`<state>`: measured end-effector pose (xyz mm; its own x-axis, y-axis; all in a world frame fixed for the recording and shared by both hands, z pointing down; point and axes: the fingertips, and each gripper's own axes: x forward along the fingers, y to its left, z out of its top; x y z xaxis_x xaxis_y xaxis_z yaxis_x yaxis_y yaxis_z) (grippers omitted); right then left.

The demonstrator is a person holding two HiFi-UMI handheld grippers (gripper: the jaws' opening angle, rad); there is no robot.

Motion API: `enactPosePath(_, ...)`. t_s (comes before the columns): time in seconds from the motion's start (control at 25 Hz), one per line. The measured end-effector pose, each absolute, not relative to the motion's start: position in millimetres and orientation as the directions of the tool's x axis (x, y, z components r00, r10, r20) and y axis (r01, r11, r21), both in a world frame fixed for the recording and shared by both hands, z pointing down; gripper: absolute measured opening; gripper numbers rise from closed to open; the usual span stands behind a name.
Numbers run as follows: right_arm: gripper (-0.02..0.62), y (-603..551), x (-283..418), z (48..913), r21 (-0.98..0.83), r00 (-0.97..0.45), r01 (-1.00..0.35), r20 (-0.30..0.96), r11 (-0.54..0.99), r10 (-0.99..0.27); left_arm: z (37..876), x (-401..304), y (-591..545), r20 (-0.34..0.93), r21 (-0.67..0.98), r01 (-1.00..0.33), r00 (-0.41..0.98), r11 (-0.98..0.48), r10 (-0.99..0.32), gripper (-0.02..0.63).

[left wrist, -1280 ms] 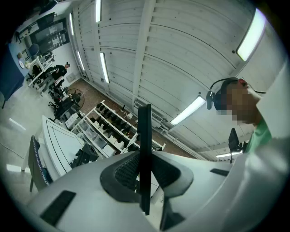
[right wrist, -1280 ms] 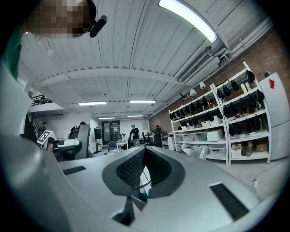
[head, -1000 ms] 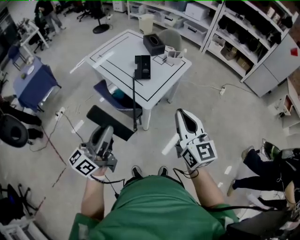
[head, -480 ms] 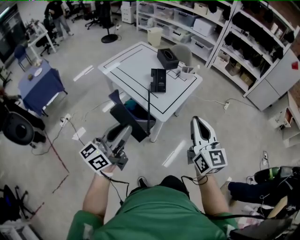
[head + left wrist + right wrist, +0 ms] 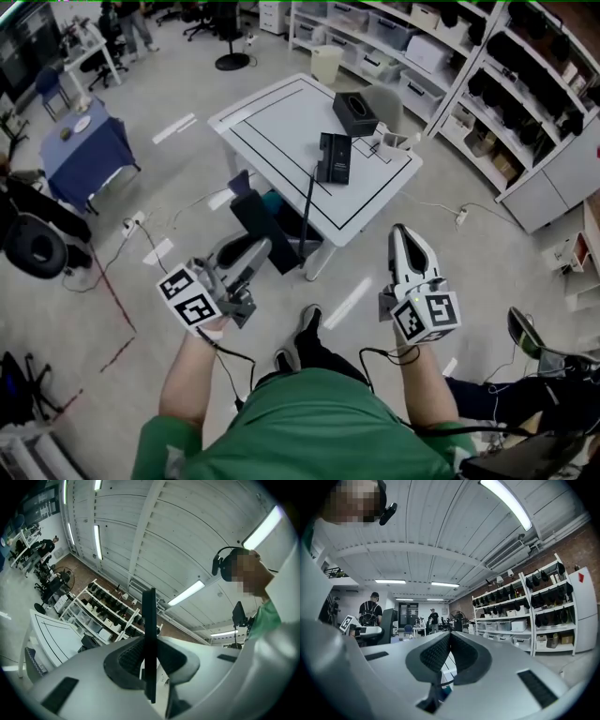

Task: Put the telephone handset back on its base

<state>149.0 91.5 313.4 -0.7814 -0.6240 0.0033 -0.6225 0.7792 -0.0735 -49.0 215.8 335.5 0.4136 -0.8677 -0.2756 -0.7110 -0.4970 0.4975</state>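
A black telephone base (image 5: 335, 157) lies on the white table (image 5: 272, 122), near its front right side. My left gripper (image 5: 257, 250) is low over the floor, in front of the table, shut on a long flat black piece (image 5: 263, 228) that looks like the handset. A thin dark line (image 5: 306, 217) runs from the base down toward it. In the left gripper view the piece (image 5: 149, 620) stands edge-on between the pads of the left gripper (image 5: 150, 644). My right gripper (image 5: 402, 234) hangs to the right with nothing in it; the right gripper view shows the right gripper (image 5: 449, 637) with its pads together.
A black box (image 5: 354, 113) and a small white holder (image 5: 392, 141) sit on the table's far right. A blue chair (image 5: 246, 184) is tucked under it. Storage shelves (image 5: 487, 84) line the right; a blue-covered table (image 5: 86, 150) stands left. Cables (image 5: 141, 234) trail on the floor.
The table has shifted rightward in the head view across the frames. Both grippers keep their pose, the left one still holding the flat black piece.
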Motion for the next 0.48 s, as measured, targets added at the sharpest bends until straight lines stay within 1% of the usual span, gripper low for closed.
enactPosePath(0.2, 0.023, 48.1, 125.4, 327.0, -0.119, -0.799, -0.596, -0.001, 0.794, -0.601, 339.5, -64.5, 187.2, -0.254, 0.503, -0.713, 0.418, -0.488, -0.872, 0.086)
enactPosePath(0.48, 0.023, -36.9, 98.3, 358.7, -0.195, -0.812, -0.577, 0.038, 0.793, -0.582, 352.7, -84.1, 125.7, -0.212, 0.498, -0.723, 0.433, -0.478, -0.876, 0.086)
